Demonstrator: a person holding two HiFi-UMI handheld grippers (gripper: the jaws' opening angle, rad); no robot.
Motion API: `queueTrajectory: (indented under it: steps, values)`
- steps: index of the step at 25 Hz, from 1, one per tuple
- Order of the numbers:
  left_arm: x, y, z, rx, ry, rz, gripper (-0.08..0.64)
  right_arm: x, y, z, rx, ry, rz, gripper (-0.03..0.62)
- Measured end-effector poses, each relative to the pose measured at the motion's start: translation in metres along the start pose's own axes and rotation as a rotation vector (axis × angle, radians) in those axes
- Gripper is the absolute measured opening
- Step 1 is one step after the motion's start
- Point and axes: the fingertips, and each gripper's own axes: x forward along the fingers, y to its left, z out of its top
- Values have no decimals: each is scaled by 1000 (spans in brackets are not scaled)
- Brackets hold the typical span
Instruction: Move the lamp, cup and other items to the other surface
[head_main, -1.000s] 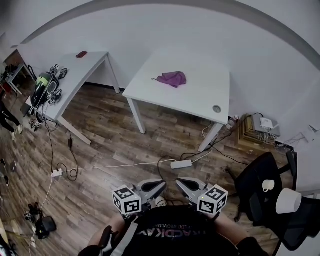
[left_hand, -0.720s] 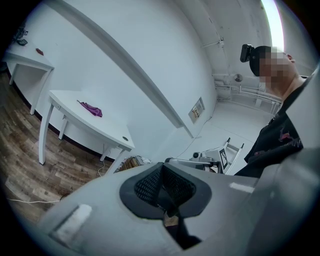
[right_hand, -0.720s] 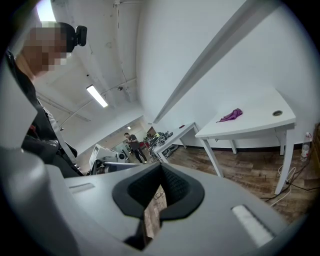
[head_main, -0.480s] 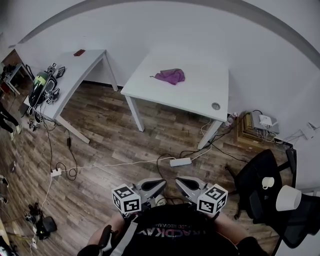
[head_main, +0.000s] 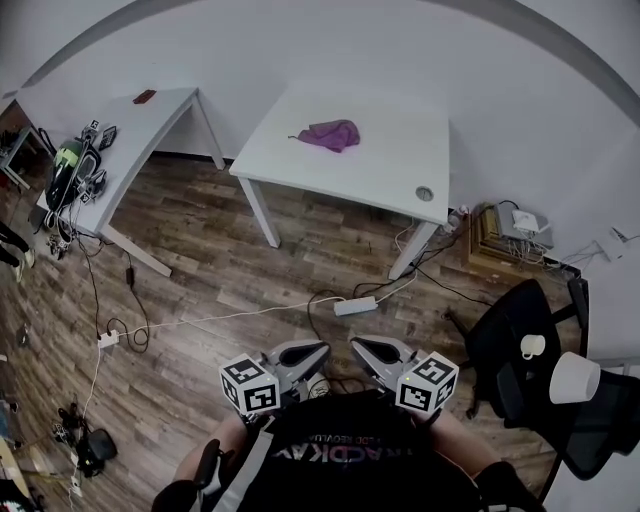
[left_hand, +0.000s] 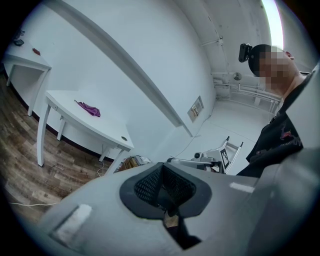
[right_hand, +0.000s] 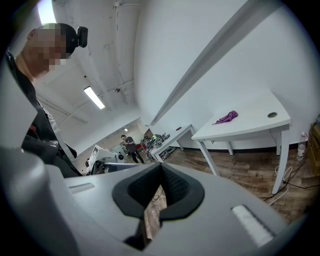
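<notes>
**At the room's right edge, the lamp and cup wait untouched**

Close against the person's chest, the left tool (head_main: 318, 350) and the right tool (head_main: 358, 345) are held side by side, pointing out over the wooden floor (head_main: 210, 260). Both have their jaws pressed together with nothing between them.

The white cup (head_main: 533, 346) and the white lamp (head_main: 575, 378) sit at the far right of the head view, just beside a black office chair (head_main: 497, 352). What they rest on cannot be made out from here. Ahead, well apart from them, stands a white tabletop (head_main: 385, 170) that is bare but for a purple cloth (head_main: 326, 134). It looks like the likely destination. A second tabletop (head_main: 135, 125) at the left carries assorted gear.

No carrying appears to have begun, so the step in hand is the approach to the first item. To do it well, the person should turn right and face the cup and lamp squarely. One tool should be opened before it gets close. The cup is probably best pinched across its rim or wall, and the lamp taken low on its body so the shade does not tip. On the walk across, the cables and the power strip (head_main: 355, 306) on the floor are a trip hazard.
</notes>
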Motion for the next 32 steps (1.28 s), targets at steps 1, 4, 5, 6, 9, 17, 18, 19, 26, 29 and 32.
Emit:
queueTrajectory:
  steps: [1,4,5,6,9,17,18,19,26,29,32]
  values:
    - [2,2,3,9,-2,6,3,0,-3,3,-5,-3,-1,5]
    - [4,7,4,14,0,16,3,1,-6,8,-4,-15,-14,5]
    - [3,8,2,6,0,18,3,0,-7,7,4,-18,-19,5]
    - [2,9,0,-5,1,22,3,0,-8,5,13,-18,-26,5]
    - [-1,14,-6,-35,2,35,3,-2,-13,-1,35,-14,-47,5]
    - [-10,28,-9,-71,-5,31,3,7,-16,2,54,-28,-93,5]
    - [-13,30,-8,-73,-6,28,3,9,-15,2,54,-30,-101,5]
    - [-15,31,-7,-75,-8,25,3,11,-14,3,54,-33,-110,5]
    - [-22,36,1,-80,-23,-15,3,15,-10,16,21,-68,-169,6]
    - [-24,36,6,-71,-32,-18,3,14,-16,23,27,-79,-185,6]
    - [-32,44,16,-67,-60,8,3,24,-20,37,24,-92,-173,6]
